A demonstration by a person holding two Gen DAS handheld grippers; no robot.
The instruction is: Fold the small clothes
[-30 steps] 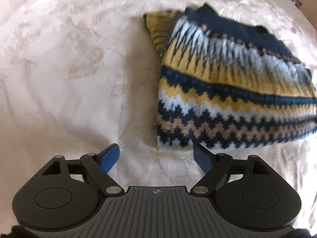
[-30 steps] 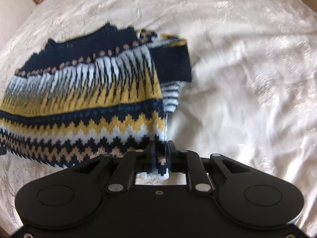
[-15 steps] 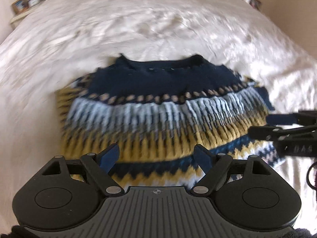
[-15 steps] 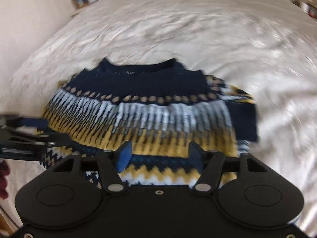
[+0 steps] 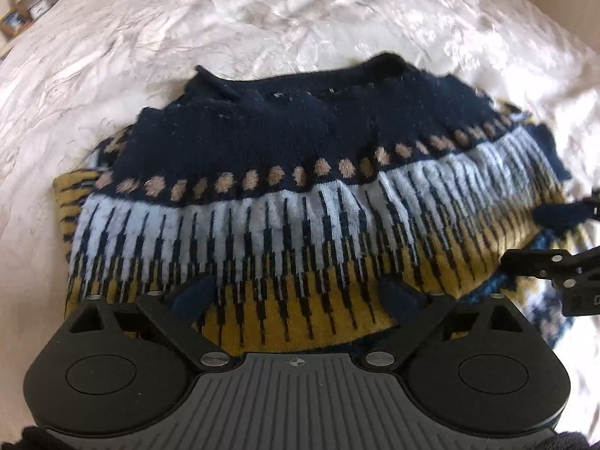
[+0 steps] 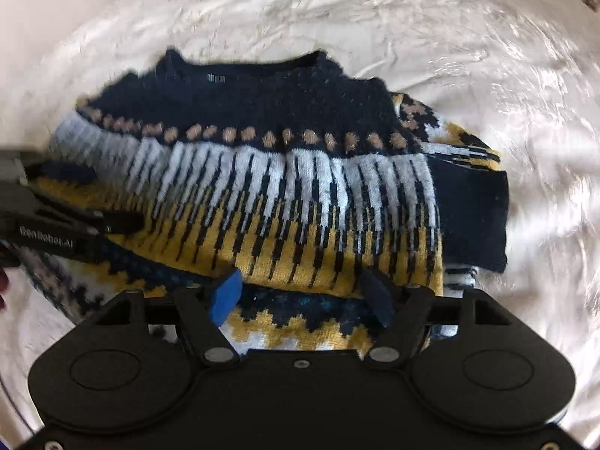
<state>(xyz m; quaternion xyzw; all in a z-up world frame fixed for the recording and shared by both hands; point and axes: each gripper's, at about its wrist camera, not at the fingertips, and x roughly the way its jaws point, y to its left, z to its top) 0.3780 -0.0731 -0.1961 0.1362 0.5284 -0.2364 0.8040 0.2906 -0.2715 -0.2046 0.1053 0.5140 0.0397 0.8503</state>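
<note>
Between both grippers' spread jaws lies the sweater (image 5: 300, 195).

Daylight glared off my white bedspread (image 5: 337, 18) toward its far edge; the fisheye bent every edge, and motion blur smeared both views' sides.

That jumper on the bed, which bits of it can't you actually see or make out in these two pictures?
- Lower hem of the jumper: in both views hidden behind the camera's own gripper body.
- Neck label: right wrist view, too small and blurred to read.
- Its left side: right wrist view, blurred and crossed by the left gripper.
- Its right edge: left wrist view, partly covered by the right gripper.
- Underside: lies against the bedspread.
</note>
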